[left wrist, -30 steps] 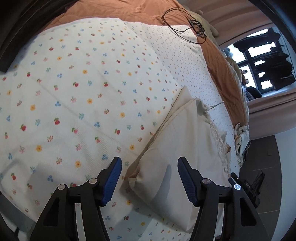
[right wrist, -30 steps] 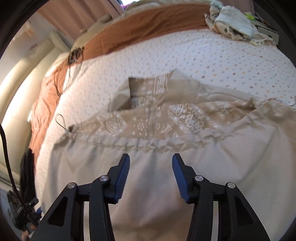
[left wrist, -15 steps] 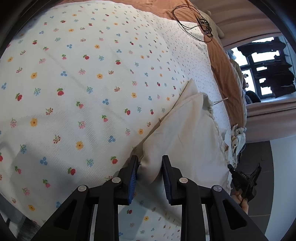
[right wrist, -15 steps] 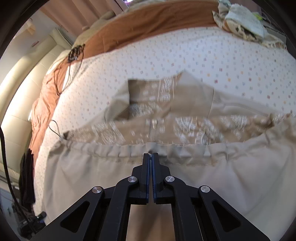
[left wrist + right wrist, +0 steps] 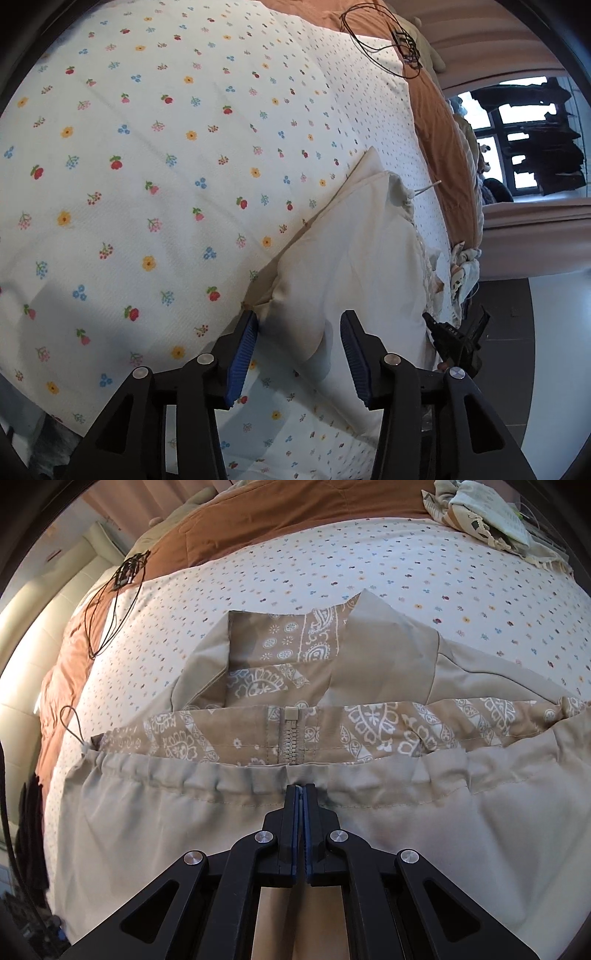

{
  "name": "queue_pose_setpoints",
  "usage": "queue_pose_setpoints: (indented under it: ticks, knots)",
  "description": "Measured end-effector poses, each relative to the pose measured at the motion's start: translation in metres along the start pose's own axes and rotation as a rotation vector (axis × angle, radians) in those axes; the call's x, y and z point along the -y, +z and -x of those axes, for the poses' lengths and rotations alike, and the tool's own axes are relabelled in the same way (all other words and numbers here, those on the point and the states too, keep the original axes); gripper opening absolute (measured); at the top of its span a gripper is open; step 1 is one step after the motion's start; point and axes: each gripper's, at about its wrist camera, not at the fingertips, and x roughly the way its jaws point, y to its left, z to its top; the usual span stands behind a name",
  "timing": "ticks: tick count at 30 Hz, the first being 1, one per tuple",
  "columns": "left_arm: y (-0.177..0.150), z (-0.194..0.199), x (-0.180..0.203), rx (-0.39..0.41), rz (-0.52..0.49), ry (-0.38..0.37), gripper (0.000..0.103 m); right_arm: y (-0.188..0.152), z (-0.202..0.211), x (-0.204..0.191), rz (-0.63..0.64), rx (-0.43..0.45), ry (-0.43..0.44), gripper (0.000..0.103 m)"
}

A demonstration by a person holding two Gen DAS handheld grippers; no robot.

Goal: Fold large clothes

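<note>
A beige jacket (image 5: 388,664) with a paisley lining and a central zipper lies folded on the bed; its gathered drawstring hem (image 5: 221,779) runs across the right wrist view. My right gripper (image 5: 301,794) is shut on that hem just below the zipper. In the left wrist view the jacket (image 5: 354,258) lies as a pale folded bundle. My left gripper (image 5: 298,345) is open, its jaws on either side of the bundle's near corner, the left finger touching the cloth.
The bed has a floral sheet (image 5: 147,166) and a dotted sheet (image 5: 332,561), with a brown blanket (image 5: 277,509) beyond. A black cable (image 5: 110,590) lies at the far left. More crumpled clothes (image 5: 491,517) sit at the far right corner.
My left gripper closed on the jacket's corner, then opened again around it. My right gripper shut on the hem and stays shut there, a little closer.
</note>
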Motion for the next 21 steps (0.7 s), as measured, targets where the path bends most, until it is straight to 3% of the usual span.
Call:
queue_pose_setpoints:
  ticks: [3, 5, 6, 7, 9, 14, 17, 21]
  knots:
    - [-0.001, -0.012, 0.001, -0.022, 0.020, 0.005, 0.050, 0.004, 0.003, 0.003, -0.025, -0.028, 0.020, 0.005]
    - [-0.001, -0.018, 0.000, -0.032, 0.042, -0.007, 0.050, 0.007, 0.012, 0.002, -0.026, -0.039, 0.012, 0.015]
    - [-0.001, -0.020, 0.000, -0.033, 0.053, -0.012, 0.050, 0.007, 0.018, 0.001, -0.022, -0.035, 0.003, 0.037]
    - [-0.001, -0.021, 0.000, -0.035, 0.061, -0.018, 0.050, 0.006, 0.029, -0.001, -0.018, -0.015, 0.001, 0.051]
    - [-0.002, -0.023, 0.002, -0.046, 0.063, -0.020, 0.051, 0.000, 0.051, -0.007, -0.001, 0.044, 0.018, 0.059]
    - [-0.015, -0.029, 0.002, -0.105, 0.051, -0.061, 0.051, -0.022, 0.093, -0.009, 0.000, 0.096, 0.059, 0.059]
    - [-0.011, -0.029, 0.002, -0.082, 0.071, -0.076, 0.051, -0.041, 0.111, -0.007, -0.024, 0.107, 0.083, 0.059]
    - [0.001, -0.026, 0.003, -0.020, 0.073, -0.044, 0.051, -0.071, 0.128, -0.013, -0.047, 0.102, 0.112, 0.059]
